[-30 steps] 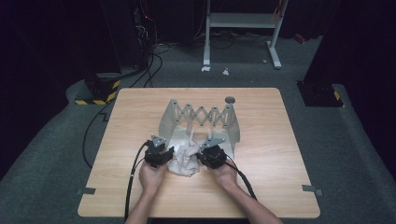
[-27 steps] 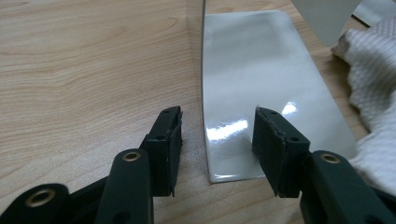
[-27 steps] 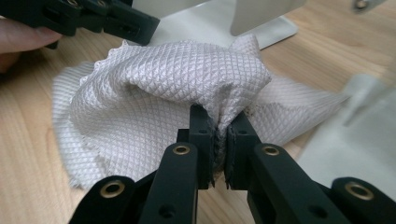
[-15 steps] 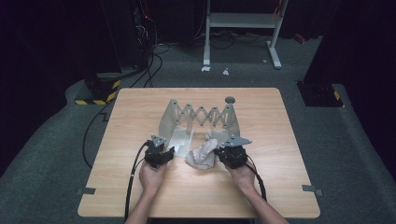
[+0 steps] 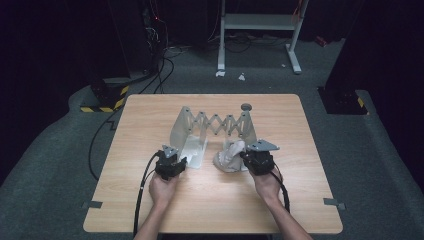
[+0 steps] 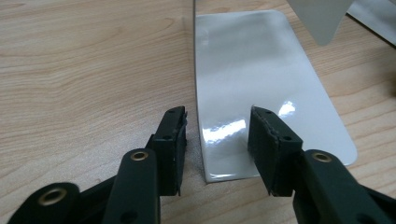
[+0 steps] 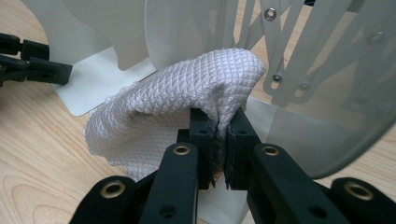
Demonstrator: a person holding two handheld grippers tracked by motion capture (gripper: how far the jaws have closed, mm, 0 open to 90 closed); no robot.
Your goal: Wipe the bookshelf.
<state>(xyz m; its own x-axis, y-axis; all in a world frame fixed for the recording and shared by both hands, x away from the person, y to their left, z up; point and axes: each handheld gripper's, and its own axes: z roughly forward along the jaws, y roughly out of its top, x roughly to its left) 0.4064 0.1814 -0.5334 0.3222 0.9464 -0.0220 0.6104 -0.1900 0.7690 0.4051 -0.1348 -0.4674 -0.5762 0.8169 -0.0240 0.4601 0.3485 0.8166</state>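
Lifted and carried toward the table's right side since 1 second ago, the right gripper [image 5: 245, 156] has its 2 jaws pinched tight on a fold of the white cloth [image 7: 177, 98], which hangs bunched beside the grey folding rack [image 5: 215, 125]. Its partner, the left gripper [image 6: 217, 140], has just been closing; its jaws straddle the rack's flat base plate [image 6: 252, 79] without pressing it.

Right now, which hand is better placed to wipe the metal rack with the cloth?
The right. Its gripper is shut on the white cloth, beside the rack. The left gripper holds nothing, its jaws apart over the base plate.
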